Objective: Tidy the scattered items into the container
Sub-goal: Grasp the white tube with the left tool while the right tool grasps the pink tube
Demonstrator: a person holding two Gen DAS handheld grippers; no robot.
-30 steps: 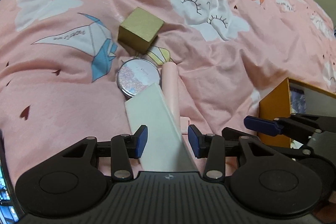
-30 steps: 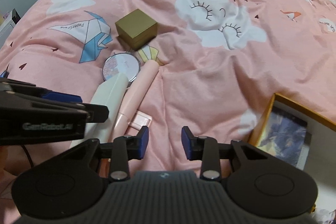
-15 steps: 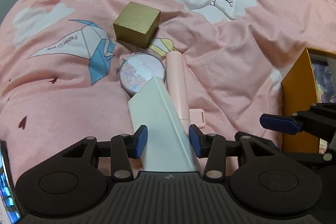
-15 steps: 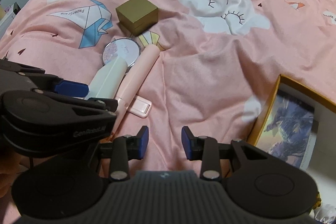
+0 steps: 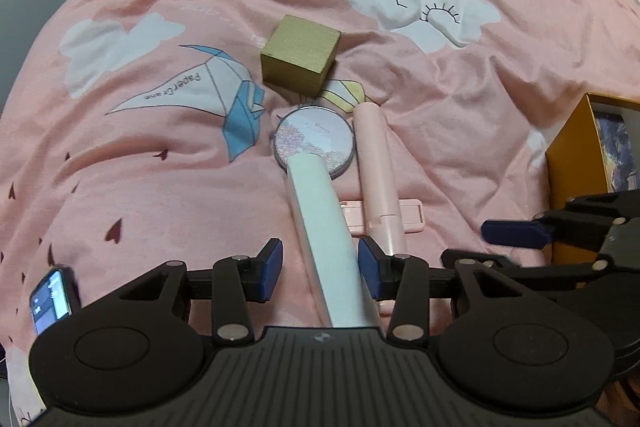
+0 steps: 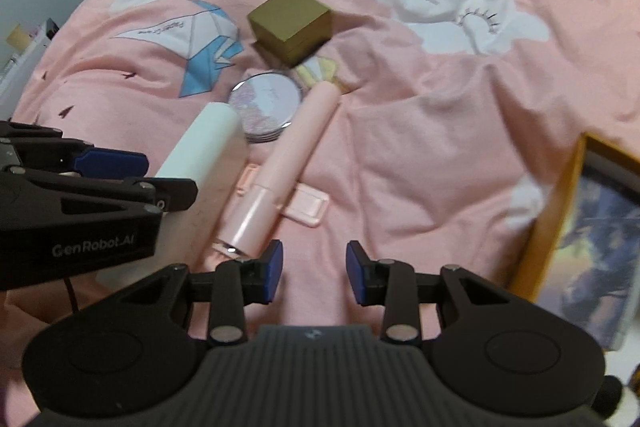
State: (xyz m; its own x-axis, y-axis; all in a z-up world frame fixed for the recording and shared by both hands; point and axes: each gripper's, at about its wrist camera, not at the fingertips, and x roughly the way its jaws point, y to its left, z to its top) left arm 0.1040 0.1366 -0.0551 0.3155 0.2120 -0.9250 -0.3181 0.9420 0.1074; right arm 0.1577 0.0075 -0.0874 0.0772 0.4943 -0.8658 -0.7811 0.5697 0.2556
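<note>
My left tongs [image 5: 320, 269] straddle the white tube [image 5: 324, 227] beside the round compact [image 5: 314, 139], half-open without gripping yet, while my right tongs [image 6: 314, 269] stand empty, half-open, in reserve.

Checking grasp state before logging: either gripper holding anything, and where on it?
Left gripper straddles the near end of the white tube; a gap shows at the left pad, so no firm hold. Right gripper is open and empty.

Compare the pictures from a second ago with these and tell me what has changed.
The pale tube between the left gripper's pads has rolled from its broad flat face to a narrower rounded profile. The right gripper stays open and empty; gold box, round compact and pink tube lie unmoved.
</note>
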